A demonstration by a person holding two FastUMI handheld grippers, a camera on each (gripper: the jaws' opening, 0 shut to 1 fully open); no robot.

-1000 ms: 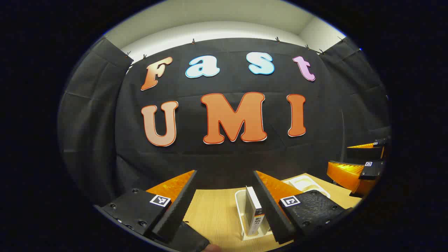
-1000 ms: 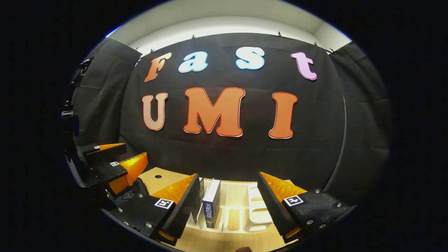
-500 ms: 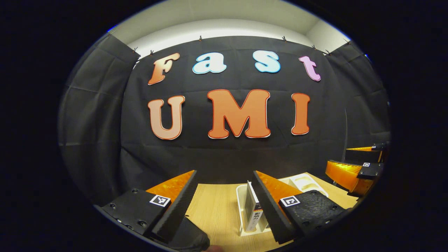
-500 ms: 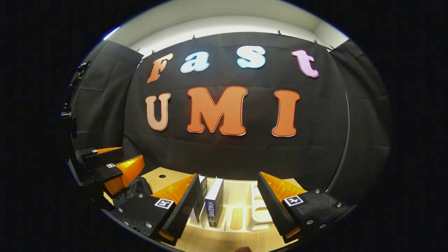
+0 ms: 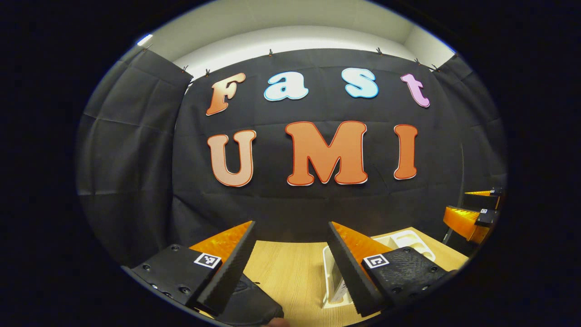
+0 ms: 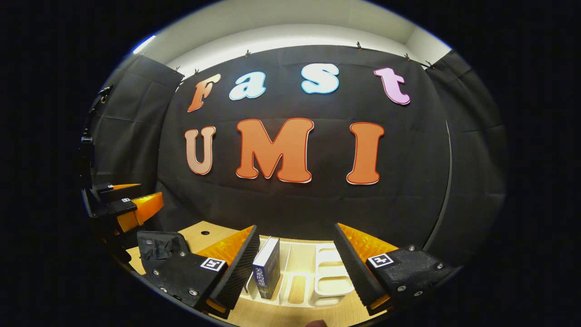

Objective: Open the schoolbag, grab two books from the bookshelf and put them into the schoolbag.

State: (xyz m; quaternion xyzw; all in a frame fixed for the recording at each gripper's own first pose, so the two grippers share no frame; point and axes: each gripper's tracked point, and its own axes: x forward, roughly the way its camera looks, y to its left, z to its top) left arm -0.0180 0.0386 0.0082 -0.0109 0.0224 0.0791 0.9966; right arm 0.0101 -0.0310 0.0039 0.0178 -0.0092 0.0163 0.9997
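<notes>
Standing wide open and empty, right gripper (image 6: 297,268) faces a blue book (image 6: 267,273) in the white bookshelf (image 6: 333,281); left gripper (image 5: 290,268), likewise open and empty, sees the dark schoolbag (image 5: 252,304) below.

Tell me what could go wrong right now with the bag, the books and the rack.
1. The blue book stands upright in the white rack, hard against one finger of the open right gripper; a nudge might tip it.
2. The schoolbag looks unopened, so grabbing a book first could leave nowhere to put it.
3. The left gripper is open above the table, holding nothing.
</notes>
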